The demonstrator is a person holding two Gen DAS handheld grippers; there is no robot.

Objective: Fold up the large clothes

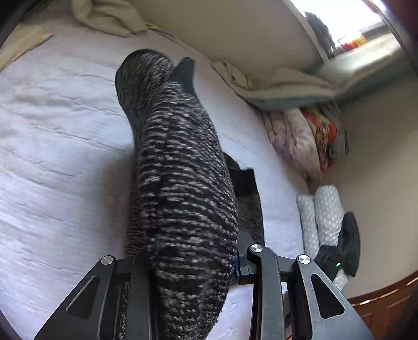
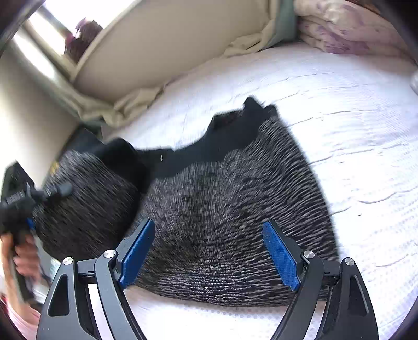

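Note:
A black and grey marled knit sweater (image 2: 222, 209) with a black collar band lies spread on the white bedsheet (image 2: 352, 130). My right gripper (image 2: 209, 225) hovers just above its near part, blue pads wide apart and gripping nothing. In the left wrist view a long fold of the sweater (image 1: 180, 183) hangs lifted off the sheet (image 1: 65, 143) and runs back between the fingers of my left gripper (image 1: 192, 261), which is shut on it. That left gripper (image 2: 52, 192) also shows at the left edge of the right wrist view, held by a person's hand (image 2: 23, 256).
Folded floral quilts (image 1: 300, 141) and a polka-dot pillow (image 1: 321, 217) sit against the wall at the bed's far side. A cream blanket (image 1: 109, 18) is bunched along the wall. A black device (image 1: 344, 248) rests on the pillow. A wooden bed frame (image 1: 386, 308) bounds the corner.

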